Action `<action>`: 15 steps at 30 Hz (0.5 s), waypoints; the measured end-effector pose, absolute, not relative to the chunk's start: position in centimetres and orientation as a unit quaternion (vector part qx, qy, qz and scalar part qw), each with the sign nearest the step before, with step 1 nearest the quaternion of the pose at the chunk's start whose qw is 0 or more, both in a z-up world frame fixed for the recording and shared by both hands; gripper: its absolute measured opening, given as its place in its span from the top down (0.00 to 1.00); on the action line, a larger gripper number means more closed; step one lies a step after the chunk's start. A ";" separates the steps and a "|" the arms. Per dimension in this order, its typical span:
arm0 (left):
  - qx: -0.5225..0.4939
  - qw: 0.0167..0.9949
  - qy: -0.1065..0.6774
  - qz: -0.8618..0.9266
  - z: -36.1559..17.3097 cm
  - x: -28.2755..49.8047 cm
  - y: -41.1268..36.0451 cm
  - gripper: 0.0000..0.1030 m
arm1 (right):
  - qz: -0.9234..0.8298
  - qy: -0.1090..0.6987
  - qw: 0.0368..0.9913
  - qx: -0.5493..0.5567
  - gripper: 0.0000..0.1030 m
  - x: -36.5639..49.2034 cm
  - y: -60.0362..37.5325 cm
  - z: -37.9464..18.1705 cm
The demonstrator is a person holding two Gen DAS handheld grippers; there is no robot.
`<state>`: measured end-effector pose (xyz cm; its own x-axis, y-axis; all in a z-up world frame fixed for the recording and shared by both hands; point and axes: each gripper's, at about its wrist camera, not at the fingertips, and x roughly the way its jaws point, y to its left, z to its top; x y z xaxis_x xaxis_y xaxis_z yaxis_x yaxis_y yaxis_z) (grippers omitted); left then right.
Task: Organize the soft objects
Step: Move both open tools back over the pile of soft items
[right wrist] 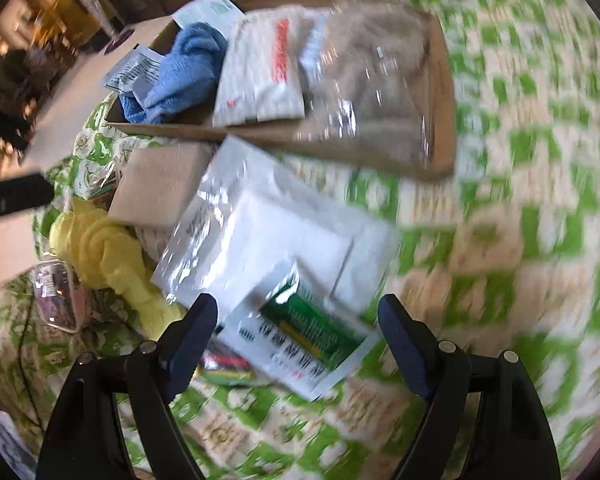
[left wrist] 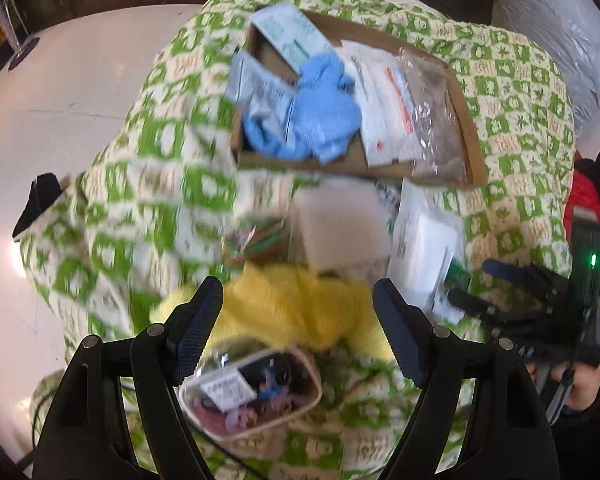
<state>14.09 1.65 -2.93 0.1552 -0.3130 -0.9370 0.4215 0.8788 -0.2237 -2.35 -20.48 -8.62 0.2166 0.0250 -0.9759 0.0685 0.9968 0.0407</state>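
Here, the scene runs left to right across a green-and-white checked quilt (left wrist: 148,184).

Left gripper (left wrist: 298,326): spread wide and holding nothing; you hover it just above the near edge of the pile.

Yellow cloth (left wrist: 296,304): crumpled, lying directly ahead between the left fingers, its long axis running left to right. In the right wrist view the yellow cloth (right wrist: 104,256) sits well off to the left.

White sponge block (left wrist: 340,224): just beyond the yellow cloth, blurred.

Cardboard tray (left wrist: 466,136): farther away, already holding a blue cloth (left wrist: 316,120) and plastic-wrapped packets.

Right gripper (right wrist: 298,328): also spread and empty, poised over a green-printed packet (right wrist: 312,336) that lies on a clear bag of white pads (right wrist: 284,224).

Nearer hand: your left is the closer one to the yellow cloth; the tray lies straight ahead and beyond it.

Judgement: a short drop and close would likely take the cloth.
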 end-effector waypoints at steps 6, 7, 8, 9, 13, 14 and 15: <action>0.046 0.753 0.610 -0.242 -4.3 12.1 2.3 0.24 | -0.025 0.616 0.786 0.045 0.20 -3.5 -21.5 -7.8; 0.044 0.751 0.612 -0.243 -4.6 12.0 2.2 0.24 | -0.027 0.617 0.785 0.047 0.20 -3.3 -21.8 -7.8; 0.043 0.749 0.614 -0.245 -4.8 11.9 2.1 0.24 | -0.029 0.617 0.785 0.049 0.20 -2.7 -22.0 -8.0; 0.040 0.747 0.616 -0.246 -5.1 11.7 2.0 0.24 | -0.032 0.617 0.785 0.052 0.20 -2.9 -22.2 -8.1; 0.039 0.740 0.621 -0.256 -5.6 11.3 0.8 0.24 | -0.047 0.617 0.782 0.077 0.20 -2.2 -24.2 -8.1; 0.050 0.740 0.619 -0.257 -5.7 11.2 0.2 0.24 | -0.049 0.618 0.780 0.082 0.20 -2.2 -24.7 -8.1; 0.061 0.742 0.616 -0.258 -5.7 11.1 -0.3 0.24 | -0.049 0.620 0.778 0.088 0.20 -2.3 -25.0 -8.1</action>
<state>11.07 -0.34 -5.67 0.1072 -0.3071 -0.9456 0.4580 0.8595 -0.2272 -2.34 -25.04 -8.07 0.2272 0.0331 -0.9733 0.1861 0.9795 0.0768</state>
